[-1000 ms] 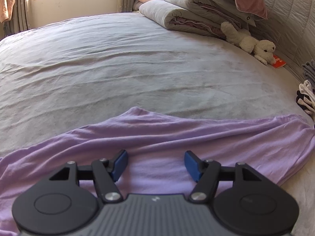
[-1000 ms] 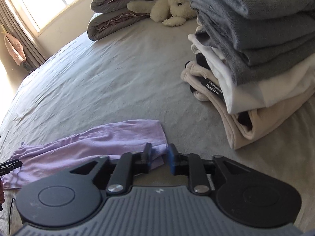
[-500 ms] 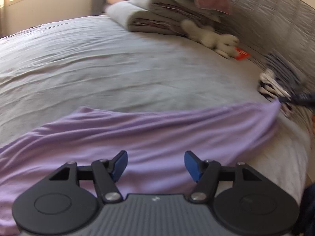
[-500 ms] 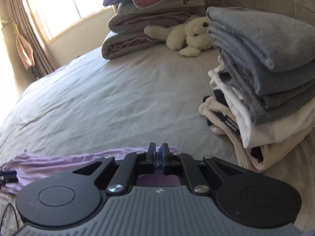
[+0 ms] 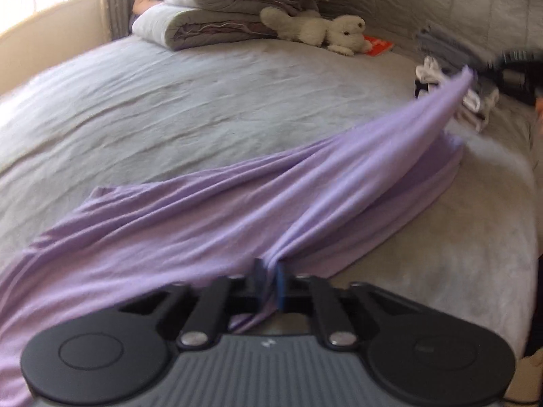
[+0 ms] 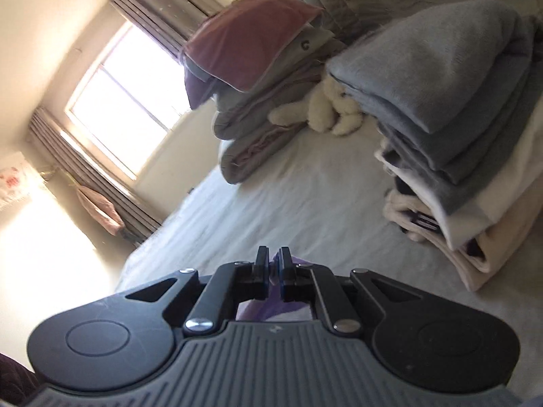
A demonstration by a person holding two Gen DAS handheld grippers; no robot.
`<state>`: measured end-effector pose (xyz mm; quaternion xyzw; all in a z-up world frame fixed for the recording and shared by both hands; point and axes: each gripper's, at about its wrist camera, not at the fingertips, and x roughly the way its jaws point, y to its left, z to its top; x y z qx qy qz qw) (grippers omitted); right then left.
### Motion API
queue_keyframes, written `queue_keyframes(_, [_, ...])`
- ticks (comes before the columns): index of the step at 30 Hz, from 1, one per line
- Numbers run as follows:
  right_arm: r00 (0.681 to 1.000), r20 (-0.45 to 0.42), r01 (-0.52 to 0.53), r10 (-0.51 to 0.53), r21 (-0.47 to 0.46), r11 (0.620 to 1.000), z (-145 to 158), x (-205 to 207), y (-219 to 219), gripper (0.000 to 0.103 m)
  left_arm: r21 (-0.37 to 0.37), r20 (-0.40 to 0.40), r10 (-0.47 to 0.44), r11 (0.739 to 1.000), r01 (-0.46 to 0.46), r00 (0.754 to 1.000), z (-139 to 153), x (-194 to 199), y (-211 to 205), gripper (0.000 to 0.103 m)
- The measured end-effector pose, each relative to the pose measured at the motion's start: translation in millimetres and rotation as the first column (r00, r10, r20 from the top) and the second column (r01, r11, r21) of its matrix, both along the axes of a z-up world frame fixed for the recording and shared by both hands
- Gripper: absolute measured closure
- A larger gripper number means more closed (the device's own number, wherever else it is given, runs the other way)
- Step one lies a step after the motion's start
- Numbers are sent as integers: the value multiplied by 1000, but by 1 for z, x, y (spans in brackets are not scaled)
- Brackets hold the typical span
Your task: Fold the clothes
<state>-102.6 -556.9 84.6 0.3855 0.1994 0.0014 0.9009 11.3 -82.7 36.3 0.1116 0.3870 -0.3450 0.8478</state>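
A lilac garment (image 5: 210, 217) lies spread on the grey bed (image 5: 203, 101). My left gripper (image 5: 270, 281) is shut on a bunched fold at its near edge. A taut ridge of cloth runs from there up to the far right, where my right gripper (image 5: 488, 68) holds the other end lifted above the bed. In the right wrist view my right gripper (image 6: 273, 268) is shut on the lilac cloth (image 6: 271, 305), which hangs below the jaws. That view is tilted upward toward the window.
A stack of folded grey, white and beige clothes (image 6: 468, 169) stands at the right of the bed. Folded quilts (image 5: 217, 23) and a white plush toy (image 5: 319, 30) lie at the head. A window with curtains (image 6: 129, 101) is at the left.
My left gripper has shut on the garment's near edge. My right gripper has lifted its end off the bed and tilted upward, pulling the cloth taut between the two.
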Motion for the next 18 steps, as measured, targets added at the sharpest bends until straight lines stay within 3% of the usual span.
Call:
queue_keyframes(5, [995,-85,-47,43,-47,998,-5,-6,-2,97,-54,-49,-28,998,25,998,6,-2,14,101])
queue_keyframes(7, [981,-185,-86,56,-159,984,-10,-6,3,96,-65,-79,-57,997,52,995,5,-5,19,98])
queue_keyframes(8, [970,-235,-109,57,-213,971,-12,-6,5,95,-66,-86,-48,997,43,995,4,-5,21,91])
queue_keyframes(10, [939,-342,-161,33,-353,922,-19,2,18,85,-67,-102,-31,997,25,994,1,-4,26,81])
queue_keyframes(11, [935,-353,-175,39,-362,916,-20,5,21,85,-69,-109,-21,998,14,994,0,-3,29,78])
queue_keyframes(13, [951,-305,-167,52,-364,916,-13,6,26,74,-102,-106,33,994,-44,994,7,-1,40,68])
queue_keyframes(15, [964,-258,-158,65,-358,920,-9,11,32,39,-135,-104,88,986,-101,991,14,0,50,55])
queue_keyframes(18, [942,-328,-202,73,-380,903,-17,31,46,37,-173,-122,177,965,-196,977,20,4,69,55])
